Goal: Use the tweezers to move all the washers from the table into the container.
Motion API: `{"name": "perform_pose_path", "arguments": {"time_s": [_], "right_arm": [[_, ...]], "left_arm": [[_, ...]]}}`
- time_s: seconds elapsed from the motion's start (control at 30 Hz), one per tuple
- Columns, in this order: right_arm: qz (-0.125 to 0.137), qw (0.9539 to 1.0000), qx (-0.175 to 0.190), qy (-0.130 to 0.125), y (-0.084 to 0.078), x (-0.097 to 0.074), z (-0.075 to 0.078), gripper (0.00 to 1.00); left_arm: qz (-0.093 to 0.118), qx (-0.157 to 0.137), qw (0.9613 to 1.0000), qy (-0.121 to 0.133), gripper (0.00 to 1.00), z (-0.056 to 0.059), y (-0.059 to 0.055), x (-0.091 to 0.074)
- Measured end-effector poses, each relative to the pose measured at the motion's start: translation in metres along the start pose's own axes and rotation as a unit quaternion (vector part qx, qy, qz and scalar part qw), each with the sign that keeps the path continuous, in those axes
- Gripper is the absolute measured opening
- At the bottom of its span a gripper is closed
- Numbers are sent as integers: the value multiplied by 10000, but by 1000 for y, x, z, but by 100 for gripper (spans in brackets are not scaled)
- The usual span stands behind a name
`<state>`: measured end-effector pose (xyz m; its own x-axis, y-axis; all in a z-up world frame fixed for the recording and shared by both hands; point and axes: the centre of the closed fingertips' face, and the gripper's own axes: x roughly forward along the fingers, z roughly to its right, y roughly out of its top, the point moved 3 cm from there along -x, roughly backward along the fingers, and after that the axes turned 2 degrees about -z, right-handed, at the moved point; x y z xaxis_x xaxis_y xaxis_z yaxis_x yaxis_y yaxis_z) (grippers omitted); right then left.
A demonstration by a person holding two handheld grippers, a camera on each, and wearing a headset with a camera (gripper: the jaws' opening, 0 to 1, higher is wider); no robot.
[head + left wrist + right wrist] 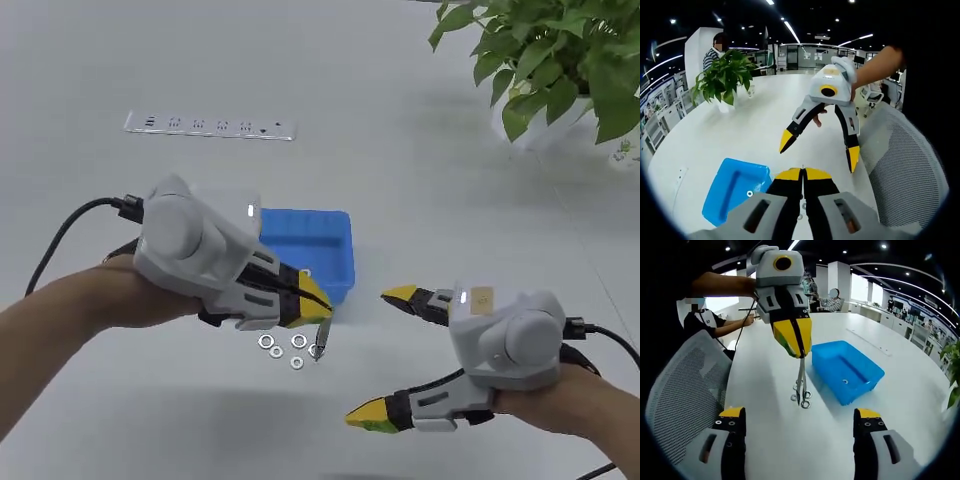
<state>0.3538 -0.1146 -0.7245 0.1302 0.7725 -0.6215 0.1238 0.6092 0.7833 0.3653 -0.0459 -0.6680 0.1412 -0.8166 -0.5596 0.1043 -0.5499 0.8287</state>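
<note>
White desk [400,150]: left gripper [318,300] jaws clamped on tweezers [322,335], tips among washers [285,348] beside container [320,250]; right gripper [378,355] jaws wide. Risk: tips scatter flat washers, or pinch slips.

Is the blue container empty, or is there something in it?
Not empty: one washer lies on the floor of the blue container.

Clamped tweezers [322,335] in left hand-held gripper [318,300], tips down among washers [283,348] on the tabletop [420,180] just beside blue container [345,250]; spread right hand-held gripper [378,355] wide nearby.
</note>
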Motion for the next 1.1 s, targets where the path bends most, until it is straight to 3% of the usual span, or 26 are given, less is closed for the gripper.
{"name": "perform_pose_path", "arguments": {"time_s": [0.67,1.1], "right_arm": [[-28,9999,-74,111,0,5,-3,81],[-74,9976,-535,431,8,19,-4,42]], "left_arm": [[83,-4,10000,-3,4,-2,-2,2],[-8,30,10000,-75,4,0,-4,-1]]}}
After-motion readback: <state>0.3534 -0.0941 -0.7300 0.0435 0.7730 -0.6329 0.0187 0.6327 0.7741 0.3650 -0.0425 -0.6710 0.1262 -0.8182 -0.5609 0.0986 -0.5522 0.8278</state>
